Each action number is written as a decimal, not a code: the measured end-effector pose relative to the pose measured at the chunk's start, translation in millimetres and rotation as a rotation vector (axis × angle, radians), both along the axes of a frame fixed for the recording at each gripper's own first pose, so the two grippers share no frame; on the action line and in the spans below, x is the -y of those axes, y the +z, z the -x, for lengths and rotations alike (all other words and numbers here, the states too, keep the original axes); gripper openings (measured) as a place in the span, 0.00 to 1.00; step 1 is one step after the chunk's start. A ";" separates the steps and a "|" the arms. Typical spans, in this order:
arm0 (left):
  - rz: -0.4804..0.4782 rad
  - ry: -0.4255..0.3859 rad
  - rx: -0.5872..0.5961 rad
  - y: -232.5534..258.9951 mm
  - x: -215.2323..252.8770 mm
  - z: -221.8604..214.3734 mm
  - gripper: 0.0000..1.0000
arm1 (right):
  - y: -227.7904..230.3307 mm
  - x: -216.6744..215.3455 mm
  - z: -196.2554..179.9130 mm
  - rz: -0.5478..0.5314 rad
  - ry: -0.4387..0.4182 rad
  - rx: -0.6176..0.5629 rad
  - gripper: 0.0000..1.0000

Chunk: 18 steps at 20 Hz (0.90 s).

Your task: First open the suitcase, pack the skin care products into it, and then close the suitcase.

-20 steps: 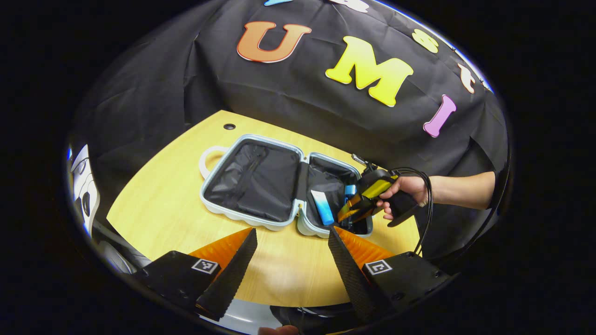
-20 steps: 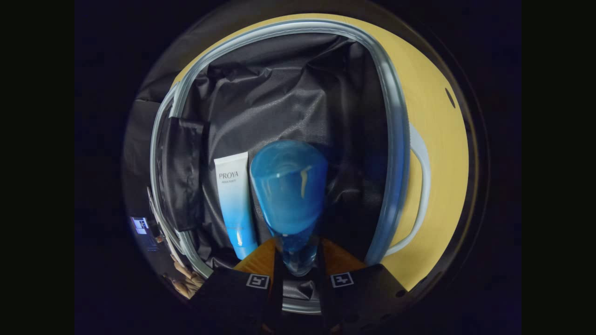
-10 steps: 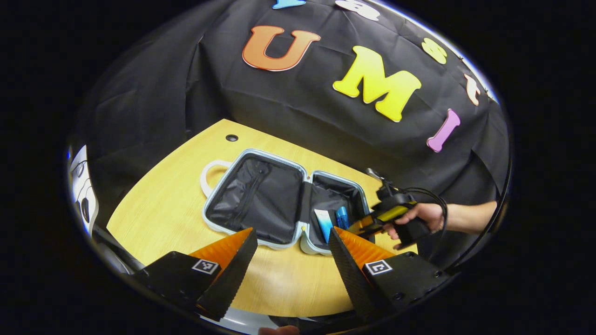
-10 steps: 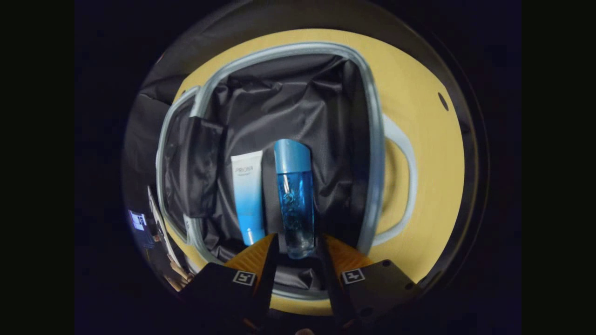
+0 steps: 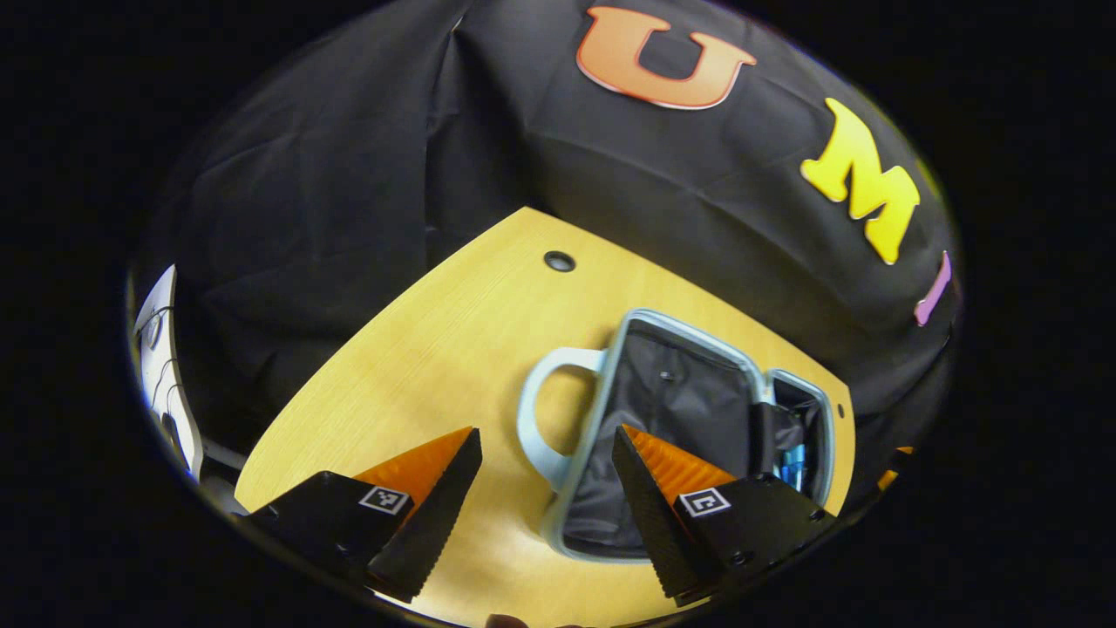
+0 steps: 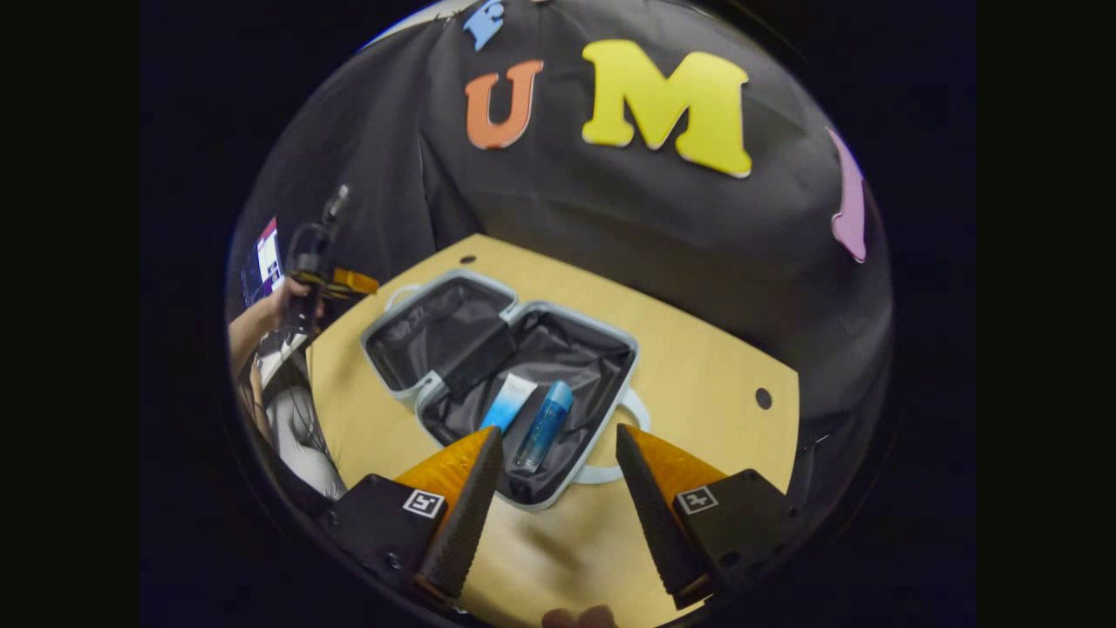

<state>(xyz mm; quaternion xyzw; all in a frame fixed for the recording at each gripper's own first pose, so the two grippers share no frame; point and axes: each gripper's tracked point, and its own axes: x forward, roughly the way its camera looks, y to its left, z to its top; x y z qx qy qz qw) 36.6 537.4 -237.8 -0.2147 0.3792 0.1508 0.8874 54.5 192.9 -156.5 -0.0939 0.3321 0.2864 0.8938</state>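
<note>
The suitcase (image 6: 501, 375) is lying open on the tabletop (image 6: 697, 384), and the tube (image 6: 507, 403) and the bottle (image 6: 544, 424) are resting side by side in its right half. Both the right gripper (image 6: 551, 488) and the left gripper (image 5: 545, 488) are hanging open and empty above the tabletop. I judge closing is the step now. The left gripper is pointing near the handle (image 5: 540, 419); lifting the empty left half from its outer rim and folding it slowly over the products should be working best.
</note>
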 end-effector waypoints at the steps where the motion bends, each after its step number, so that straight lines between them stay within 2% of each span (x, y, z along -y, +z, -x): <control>1: 0.021 0.004 -0.025 -10.4 1.8 -7.7 0.96 | 11.6 8.5 5.2 -0.018 -0.024 0.027 0.77; 2: 0.036 0.004 -0.054 -21.9 -7.7 -12.7 0.96 | 20.2 16.4 9.3 -0.034 -0.049 0.044 0.78; 4: -0.002 0.037 -0.081 -41.9 -24.8 -17.7 0.94 | 27.4 34.0 14.3 -0.047 -0.092 0.052 0.77; 7: 0.078 0.069 -0.046 -39.1 -26.6 -36.5 0.92 | 25.2 59.9 10.2 -0.072 -0.174 0.016 0.78; 8: 0.074 0.077 -0.052 -43.1 -28.6 -40.6 0.94 | 23.7 65.2 9.8 -0.090 -0.203 -0.009 0.78; 9: 0.061 0.078 -0.069 -51.0 -32.0 -41.2 0.84 | 20.9 69.9 12.7 -0.116 -0.224 -0.041 0.77; 10: 0.055 0.078 -0.082 -56.7 -30.7 -43.4 0.91 | 21.0 74.9 12.8 -0.133 -0.252 -0.058 0.78; 12: 0.069 0.082 -0.103 -60.6 -22.1 -49.3 0.71 | 22.1 90.2 10.3 -0.147 -0.292 -0.051 0.77; 14: 0.066 0.110 -0.140 -67.0 -22.5 -50.0 0.32 | 22.1 104.3 12.7 -0.132 -0.313 -0.037 0.78; 15: 0.055 0.136 -0.154 -65.8 -20.9 -51.1 0.30 | 24.6 107.6 14.3 -0.139 -0.322 -0.034 0.78; 16: 0.035 0.141 -0.166 -59.4 -19.2 -50.6 0.22 | 27.1 111.7 15.8 -0.145 -0.332 -0.030 0.78; 18: -0.038 0.103 -0.159 -44.1 -15.1 -51.1 0.16 | 32.2 122.3 15.4 -0.151 -0.358 0.003 0.78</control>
